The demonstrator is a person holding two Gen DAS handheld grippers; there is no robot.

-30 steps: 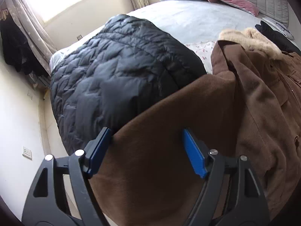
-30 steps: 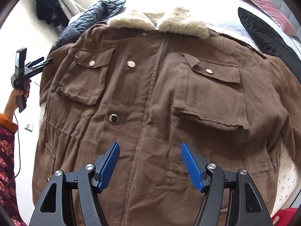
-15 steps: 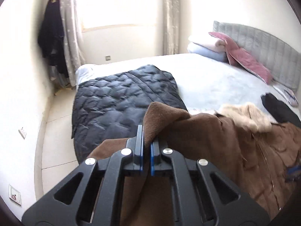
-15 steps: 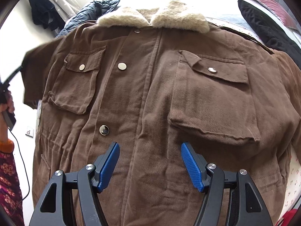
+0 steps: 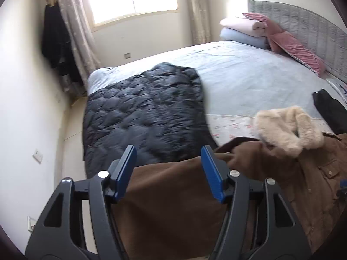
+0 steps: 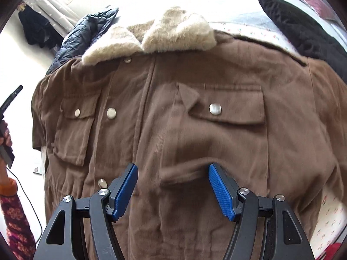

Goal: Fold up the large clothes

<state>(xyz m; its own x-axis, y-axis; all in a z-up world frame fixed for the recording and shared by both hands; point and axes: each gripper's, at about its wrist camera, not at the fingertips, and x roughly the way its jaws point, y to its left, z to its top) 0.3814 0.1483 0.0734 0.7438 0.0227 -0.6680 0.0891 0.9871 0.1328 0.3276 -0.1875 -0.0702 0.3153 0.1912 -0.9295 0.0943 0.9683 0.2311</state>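
Note:
A brown coat (image 6: 173, 119) with a cream fur collar (image 6: 173, 32) lies front-up on the bed, buttoned. My right gripper (image 6: 173, 166) hovers open above its chest, near the lower edge of the right flap pocket, with nothing between the pads. In the left wrist view, the coat's sleeve (image 5: 173, 195) lies flat under my left gripper (image 5: 168, 149). Its jaws are opening, the pads stand clear of the cloth, and nothing is between them. The collar (image 5: 286, 130) shows at the right there. At the left edge of the right wrist view, a hand (image 6: 6, 134) holds the left gripper.
A black quilted jacket (image 5: 147, 112) lies spread on the bed (image 5: 249, 71) beyond the sleeve. A black garment (image 6: 303, 32) lies right of the coat. Folded blankets and a pink pillow (image 5: 245, 30) sit by the grey headboard (image 5: 303, 26). A wall and floor strip run along the left.
My left gripper shut on the brown sleeve and lifted it, then let go; its jaws now stand apart above the laid sleeve. My right gripper slid across the coat's chest.

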